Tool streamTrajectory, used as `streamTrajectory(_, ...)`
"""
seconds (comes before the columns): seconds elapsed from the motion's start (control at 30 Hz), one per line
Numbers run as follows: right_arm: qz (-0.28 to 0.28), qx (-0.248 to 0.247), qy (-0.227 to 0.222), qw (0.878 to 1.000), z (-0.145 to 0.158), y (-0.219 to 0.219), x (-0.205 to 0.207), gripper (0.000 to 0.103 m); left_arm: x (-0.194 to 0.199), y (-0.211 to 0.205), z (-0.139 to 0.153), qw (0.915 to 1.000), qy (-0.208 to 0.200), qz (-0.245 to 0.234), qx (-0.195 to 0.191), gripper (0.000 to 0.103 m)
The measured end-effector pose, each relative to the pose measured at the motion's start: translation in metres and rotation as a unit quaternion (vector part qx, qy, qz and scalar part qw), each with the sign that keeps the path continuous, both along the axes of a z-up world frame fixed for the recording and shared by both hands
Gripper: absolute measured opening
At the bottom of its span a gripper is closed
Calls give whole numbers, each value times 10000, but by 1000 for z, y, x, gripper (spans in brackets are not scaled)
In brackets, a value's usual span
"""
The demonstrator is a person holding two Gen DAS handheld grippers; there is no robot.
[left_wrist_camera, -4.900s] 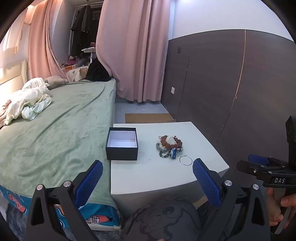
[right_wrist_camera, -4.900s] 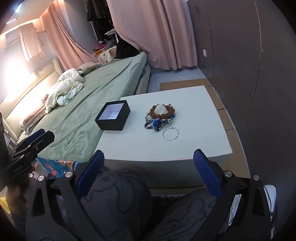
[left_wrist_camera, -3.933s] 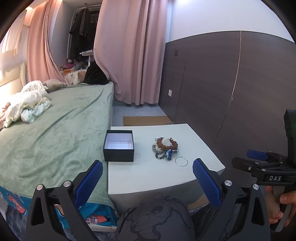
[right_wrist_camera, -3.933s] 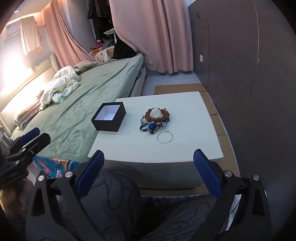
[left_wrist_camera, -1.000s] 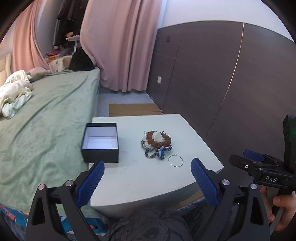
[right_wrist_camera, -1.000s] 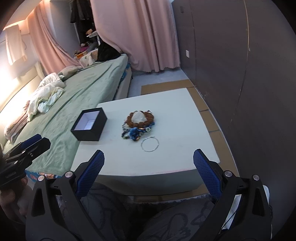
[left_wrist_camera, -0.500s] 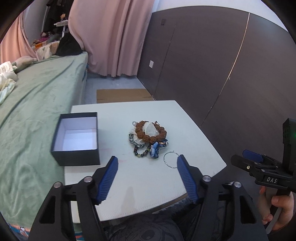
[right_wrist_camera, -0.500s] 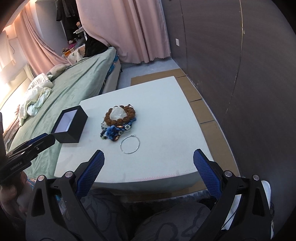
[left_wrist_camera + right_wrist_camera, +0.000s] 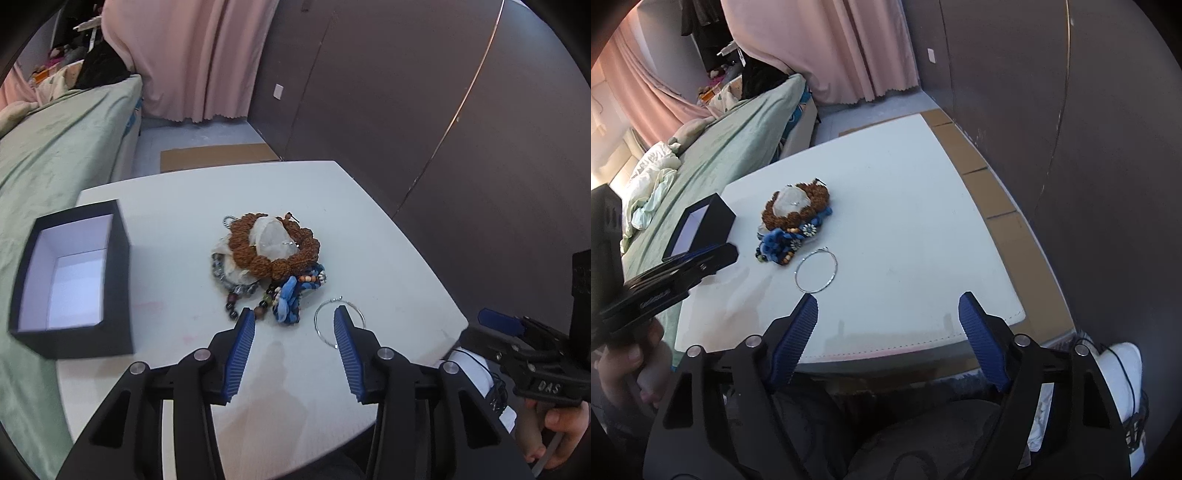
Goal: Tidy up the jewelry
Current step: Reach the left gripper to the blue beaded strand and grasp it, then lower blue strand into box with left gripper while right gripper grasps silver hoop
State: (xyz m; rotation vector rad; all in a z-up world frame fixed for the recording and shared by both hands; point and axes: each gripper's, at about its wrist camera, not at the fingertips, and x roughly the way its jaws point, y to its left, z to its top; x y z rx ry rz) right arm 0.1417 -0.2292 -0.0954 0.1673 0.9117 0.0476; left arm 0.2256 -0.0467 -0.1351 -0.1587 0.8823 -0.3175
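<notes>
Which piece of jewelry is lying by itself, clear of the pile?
The thin silver hoop. It lies flat on the white table beside the heap, while the brown bead bracelet and blue braided piece are stacked together.

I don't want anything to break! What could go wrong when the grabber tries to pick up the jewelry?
The left gripper is open, close to a tangled pile: the brown beaded bracelet lies atop the blue fabric piece and dark bead strands, so grabbing one may drag others. The thin silver wire hoop lies flat on the white table, so the fingers might slip off or bend it.
</notes>
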Motion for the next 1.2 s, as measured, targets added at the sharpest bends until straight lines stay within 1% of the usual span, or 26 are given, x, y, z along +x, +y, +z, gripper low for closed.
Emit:
streamTrajectory(0.1,-13,13,38,10000,-6,0,4,78,12,-5,-10,10000,35,-70,44,42)
streamTrajectory(0.2,-38,78,75,9999,-14,2,12,78,27,-13,-24,9997,118,-162,131,38)
streamTrajectory(0.27,-27,73,89,9999,-18,6,14,78,36,-18,-36,9992,280,-178,207,29)
streamTrajectory(0.3,-17,63,125,9999,-21,8,16,78,38,-18,-38,9992,320,-150,206,19)
streamTrajectory(0.33,-9,62,146,9999,-23,9,16,78,39,-17,-41,9991,351,-118,191,14)
streamTrajectory(0.47,41,-32,296,9995,-31,13,19,78,36,-12,-39,9995,273,-10,154,12)
streamTrajectory(0.57,96,-121,366,9992,-33,18,23,78,30,-2,-32,9997,229,101,14,11)
streamTrajectory(0.63,171,-183,406,9989,-33,25,28,82,24,6,-25,9996,203,181,-90,11)
streamTrajectory(0.7,246,-270,412,9985,-34,32,33,90,18,11,-18,9994,167,232,-186,11)
streamTrajectory(0.8,377,-372,432,9977,-35,44,41,92,11,17,-6,9993,83,274,-241,11)
streamTrajectory(1.07,570,-519,541,9956,-48,72,65,93,-4,40,25,9983,-129,494,-275,11)
streamTrajectory(1.17,657,-727,601,9934,-54,84,75,93,-10,50,31,9979,-161,578,-261,11)
streamTrajectory(1.2,672,-888,626,9918,-57,90,78,93,-12,54,33,9977,-168,609,-257,11)
